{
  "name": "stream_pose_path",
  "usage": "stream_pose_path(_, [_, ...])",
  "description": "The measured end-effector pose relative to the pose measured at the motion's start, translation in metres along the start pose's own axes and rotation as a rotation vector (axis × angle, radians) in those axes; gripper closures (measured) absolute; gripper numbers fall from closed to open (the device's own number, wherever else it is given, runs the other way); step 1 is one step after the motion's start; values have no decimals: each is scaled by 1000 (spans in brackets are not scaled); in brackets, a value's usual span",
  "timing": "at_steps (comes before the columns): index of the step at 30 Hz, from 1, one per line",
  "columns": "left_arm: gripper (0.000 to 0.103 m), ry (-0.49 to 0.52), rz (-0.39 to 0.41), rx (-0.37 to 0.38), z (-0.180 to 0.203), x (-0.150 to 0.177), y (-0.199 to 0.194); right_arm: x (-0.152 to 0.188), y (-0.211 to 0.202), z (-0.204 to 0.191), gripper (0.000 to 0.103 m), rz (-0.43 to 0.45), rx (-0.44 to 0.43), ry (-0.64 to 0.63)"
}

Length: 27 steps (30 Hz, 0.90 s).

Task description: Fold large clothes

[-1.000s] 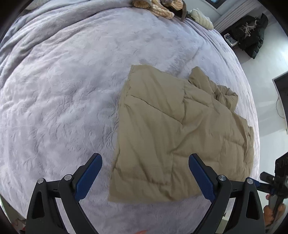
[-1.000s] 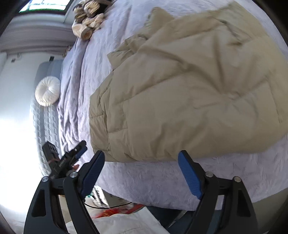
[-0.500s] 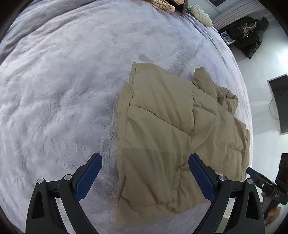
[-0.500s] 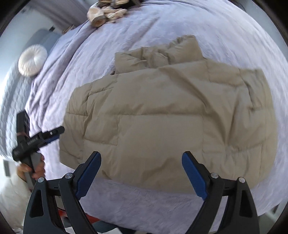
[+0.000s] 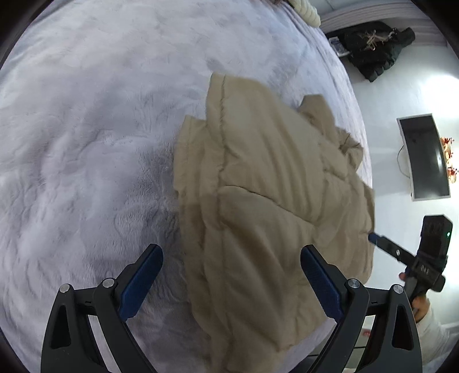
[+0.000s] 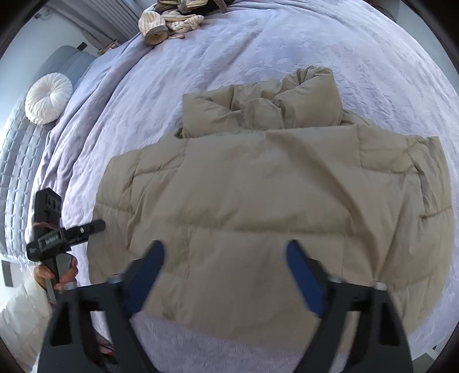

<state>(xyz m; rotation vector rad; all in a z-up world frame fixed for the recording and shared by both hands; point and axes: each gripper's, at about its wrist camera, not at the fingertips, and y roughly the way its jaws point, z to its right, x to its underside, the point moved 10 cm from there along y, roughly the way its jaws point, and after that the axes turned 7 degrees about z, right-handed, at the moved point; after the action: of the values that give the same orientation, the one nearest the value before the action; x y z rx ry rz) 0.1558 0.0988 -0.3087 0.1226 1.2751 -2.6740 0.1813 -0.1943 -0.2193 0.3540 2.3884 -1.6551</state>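
A tan puffer jacket lies spread flat on the lavender bedspread, its collar bunched at the far side in the right wrist view. My left gripper hangs open over the jacket's near left edge, with nothing between its blue pads. My right gripper hovers over the jacket's near hem. Its jaws are closing and blurred, with the fabric below them and not pinched. Each view shows the other gripper at the side: the right gripper by the jacket's right edge, the left gripper by its left edge.
A round white cushion leans on the grey headboard. Striped clothes are piled at the far end of the bed. Beyond the bed's right edge, a black coat and a dark screen are in view.
The left gripper has sunk and tipped down toward the jacket's left edge. The right gripper has swung over the jacket's hem, and its jaws have narrowed.
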Motion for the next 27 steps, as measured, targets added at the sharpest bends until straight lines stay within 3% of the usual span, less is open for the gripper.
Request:
stream_pose_path(3, [6, -4, -2, 16, -2, 0, 9, -4, 10, 1, 61, 4, 6, -7])
stream_pose_path(15, [6, 29, -28, 153, 10, -11, 42, -13, 57, 22, 63, 30, 31, -18])
stream_pose_path(24, [10, 142, -143, 236, 37, -4, 59, -11, 69, 27, 63, 42, 34, -13])
stream_pose_path(25, [19, 154, -142, 235, 39, -4, 59, -11, 70, 28, 63, 43, 34, -13])
stream_pose_path(26, [44, 158, -138, 252, 43, -5, 58, -11, 70, 29, 63, 44, 33, -11])
stream_pose_path(27, [57, 143, -142, 293, 48, -5, 56, -12, 70, 29, 63, 45, 33, -9])
